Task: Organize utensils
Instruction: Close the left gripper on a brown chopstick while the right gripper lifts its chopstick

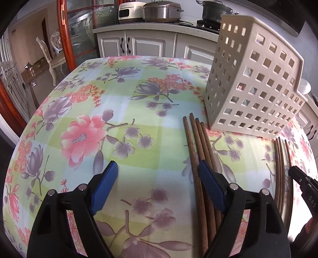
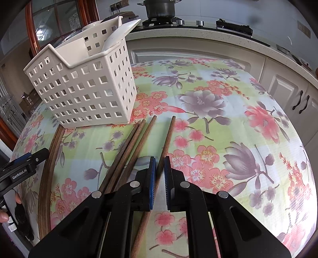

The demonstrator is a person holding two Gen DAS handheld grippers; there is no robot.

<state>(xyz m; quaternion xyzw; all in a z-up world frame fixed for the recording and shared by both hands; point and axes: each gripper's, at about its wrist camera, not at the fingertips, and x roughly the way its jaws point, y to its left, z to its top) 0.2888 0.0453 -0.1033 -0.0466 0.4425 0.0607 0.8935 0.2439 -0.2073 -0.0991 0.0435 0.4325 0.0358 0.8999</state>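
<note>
Most chopsticks point(image 2: 127, 152) lay on the bench point(image 2: 228, 139), the holder point(image 2: 87, 93) nearly empty; the right hand-held gripper point(image 2: 159, 168) pinched one chopstick point(image 2: 167, 139), the left hand-held gripper point(image 1: 157, 176) gaped empty.

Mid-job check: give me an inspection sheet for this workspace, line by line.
Surface: floral tablecloth covering the table.
Job's things: white perforated plastic utensil basket, upright; brown wooden chopsticks lying flat, four left of the basket's front, four more to the right; one chopstick lies apart.
Clutter: nothing seen.
Grippers: left claw open, its right finger over the left group; right claw shut on the single chopstick.
Cables: nothing seen.
Surroundings: white kitchen cabinets, dark pot on a stove, steel cooker, wooden chair.
</note>
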